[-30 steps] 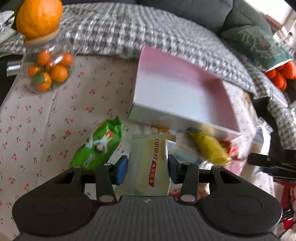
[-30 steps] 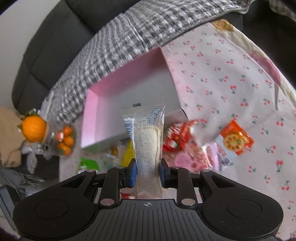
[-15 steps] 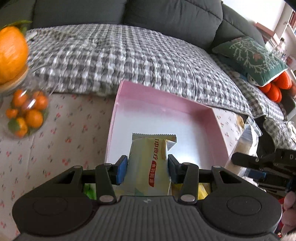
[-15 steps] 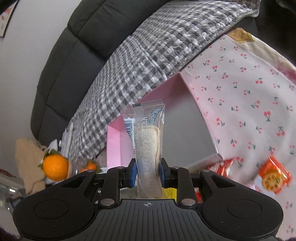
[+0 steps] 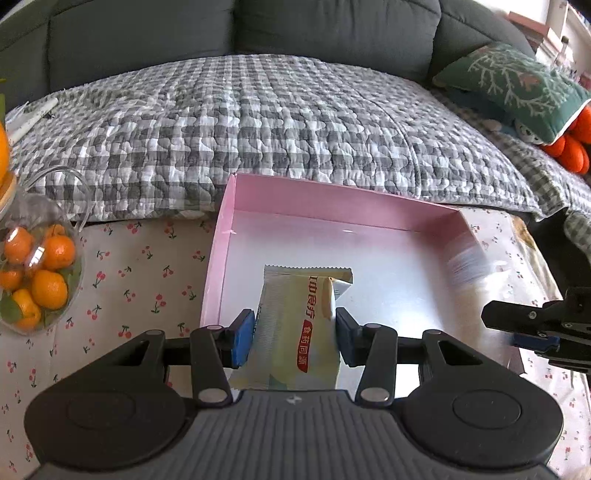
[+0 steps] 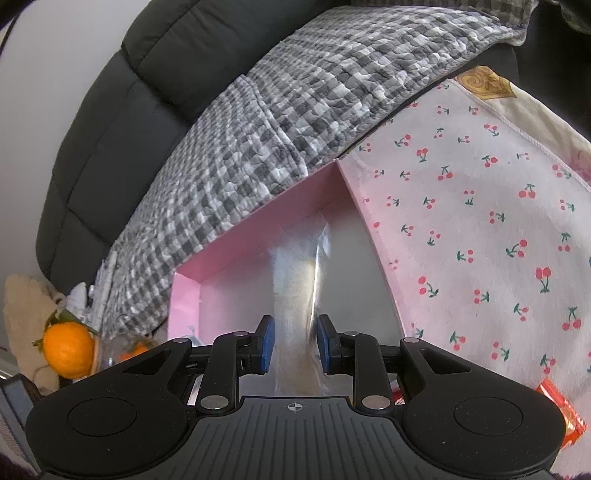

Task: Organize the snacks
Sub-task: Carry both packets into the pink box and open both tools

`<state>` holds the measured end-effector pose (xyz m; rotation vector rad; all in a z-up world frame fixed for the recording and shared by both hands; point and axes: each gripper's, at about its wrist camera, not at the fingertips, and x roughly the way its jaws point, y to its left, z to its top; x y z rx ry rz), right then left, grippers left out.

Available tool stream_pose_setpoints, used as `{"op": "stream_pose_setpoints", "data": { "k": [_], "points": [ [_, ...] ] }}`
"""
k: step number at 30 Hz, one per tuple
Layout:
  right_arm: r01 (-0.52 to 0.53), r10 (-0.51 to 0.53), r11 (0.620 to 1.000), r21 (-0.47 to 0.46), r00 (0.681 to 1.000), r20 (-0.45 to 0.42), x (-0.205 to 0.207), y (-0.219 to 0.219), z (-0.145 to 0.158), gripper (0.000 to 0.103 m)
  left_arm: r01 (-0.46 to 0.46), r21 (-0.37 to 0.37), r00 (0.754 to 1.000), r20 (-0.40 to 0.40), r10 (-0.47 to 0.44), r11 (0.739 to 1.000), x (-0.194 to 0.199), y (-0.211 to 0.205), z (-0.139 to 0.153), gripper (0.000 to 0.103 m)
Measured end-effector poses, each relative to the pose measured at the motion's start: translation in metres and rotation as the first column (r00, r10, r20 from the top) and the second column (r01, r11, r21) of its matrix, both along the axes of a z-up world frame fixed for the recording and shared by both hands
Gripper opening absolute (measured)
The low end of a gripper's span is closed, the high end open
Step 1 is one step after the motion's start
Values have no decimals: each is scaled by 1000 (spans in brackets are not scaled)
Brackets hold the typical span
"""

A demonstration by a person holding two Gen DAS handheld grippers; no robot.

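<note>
Gripping a pale yellow snack packet [image 5: 295, 325] between its blue pads, the left gripper [image 5: 295, 338] is nearest the left wrist camera, its fingers set part-way apart and pressed on the packet's sides. The packet stands upright with red lettering down its front and its crimped top edge pointing away, and it hangs over the near part of the pink box [image 5: 229, 206]. That box, a shallow open tray with pink walls and a pale floor, is the landmark for everything else. Over the box's right wall, the right gripper [image 5: 532, 328] enters from the side as a dark shape, with a blurred clear wrapper ahead of it. In the right wrist view the right gripper [image 6: 294, 345] has its fingers drawn narrow and clamped on a clear-wrapped snack [image 6: 295, 295], which is smeared by motion and reaches out over the box floor. The box [image 6: 236, 240] sits on a cherry-print tablecloth [image 5: 147, 266]. Left of the box stands a glass jar of small oranges [image 5: 37, 273]. Right of the box, at the near edge of the right wrist view, lies an orange-red packet [image 6: 561, 417]. Beyond the box's far wall is a grey checked quilt [image 5: 277, 122] spread over a dark sofa [image 5: 147, 29], with a green patterned cushion [image 5: 517, 85] beyond the box to its right.
</note>
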<state>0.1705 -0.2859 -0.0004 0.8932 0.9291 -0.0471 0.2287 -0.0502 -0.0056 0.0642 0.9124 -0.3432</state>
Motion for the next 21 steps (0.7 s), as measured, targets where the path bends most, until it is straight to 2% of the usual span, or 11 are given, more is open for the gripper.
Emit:
{"op": "stream_pose_setpoints", "data": {
  "k": [8,9,10,14,18,21],
  "points": [
    [-23,23,1000,-4,1000,16,4,0,0,28,5,57,1000,20,-6,998,2,-7,-8,46],
    [-31,31,1000,-3,999,16,4,0,1,29,7,60,1000,26,-8,998,1,-8,-8,51],
    [-36,36,999,-4,999,16,3,1,1,33,6,65,1000,29,-8,998,0,-8,-8,58],
    [-53,53,999,-12,999,13,-1,0,5,59,5,75,999,38,-8,997,-6,-9,-4,68],
    [-80,82,996,-39,996,42,-12,-5,20,69,19,68,999,47,-22,997,-19,-3,6,78],
    [-119,127,987,-109,989,70,-26,-9,35,80,33,55,997,70,-37,998,-34,6,17,86]
  ]
}}
